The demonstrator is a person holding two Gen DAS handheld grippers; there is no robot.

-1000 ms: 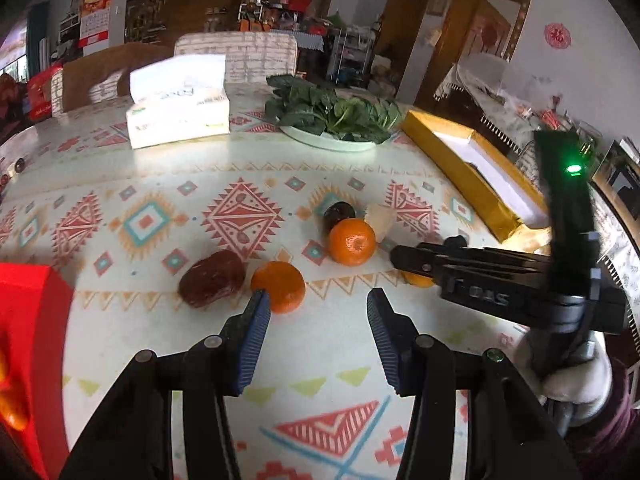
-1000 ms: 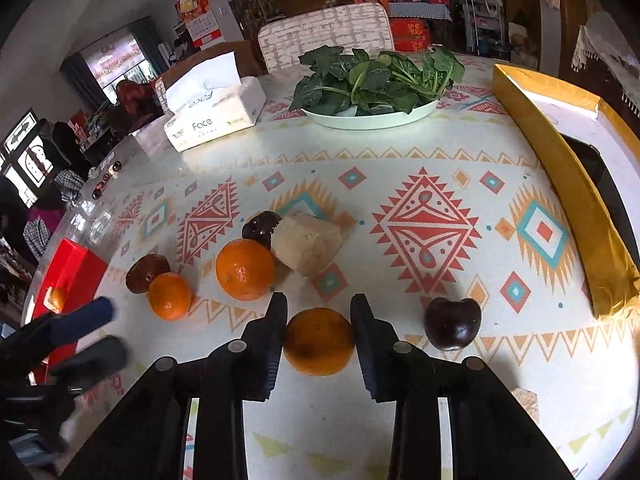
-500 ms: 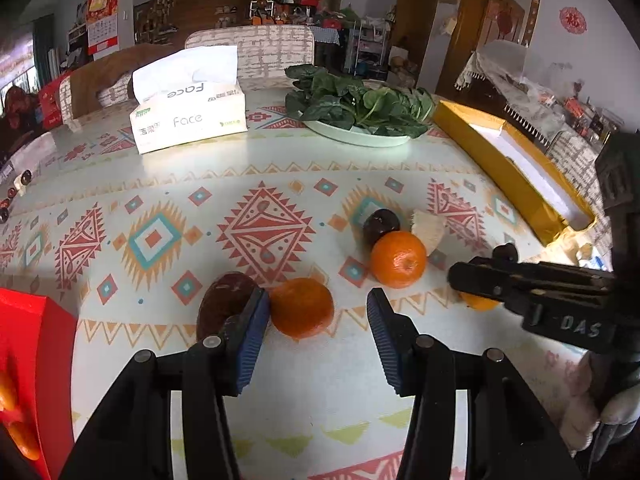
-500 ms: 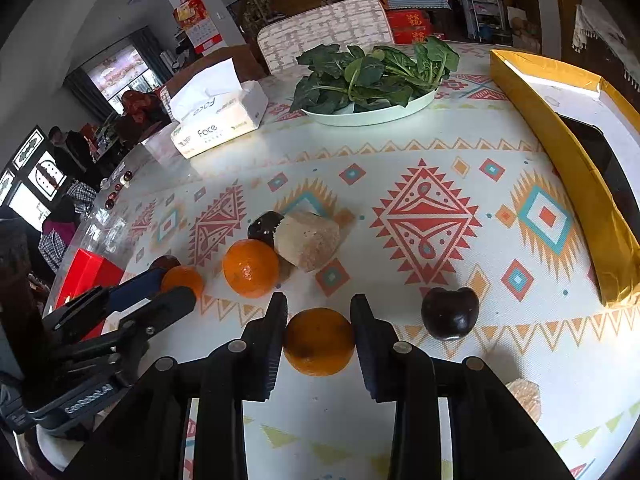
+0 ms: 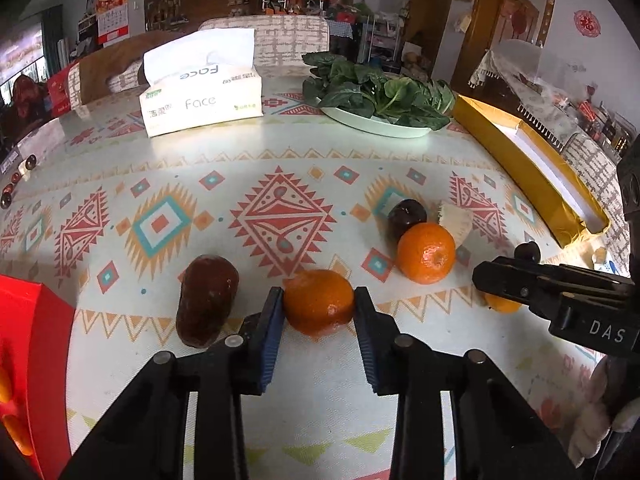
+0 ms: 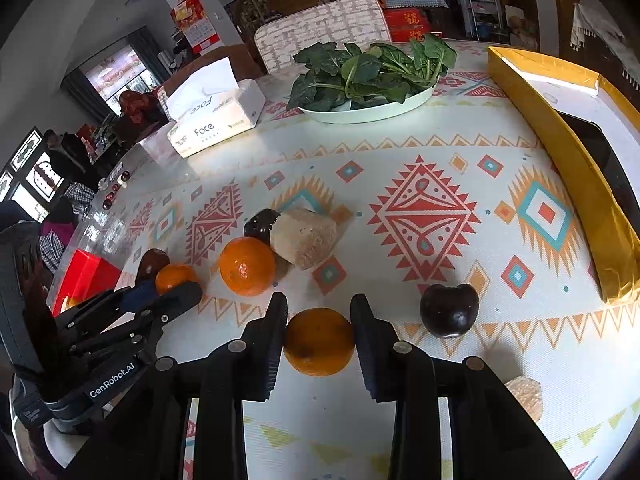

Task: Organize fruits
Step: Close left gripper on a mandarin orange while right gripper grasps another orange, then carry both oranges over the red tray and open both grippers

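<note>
My left gripper has its jaws closing, and the blue pads touch both sides of a small orange that rests on the patterned tablecloth. A brown oblong fruit lies just left of it. My right gripper is shut on another orange, also on the cloth. A larger orange, a dark plum and a beige chunk sit together mid-table. A dark round fruit lies to the right of the right gripper. The left gripper shows at the left in the right wrist view.
A red box holding orange fruit stands at the near left edge. A long gold box runs along the right side. A plate of greens and a tissue box stand at the back. A pale lump lies near right.
My left gripper moved forward and down over the small orange, and its jaws narrowed onto it. The right gripper stayed still, shut on its orange.
</note>
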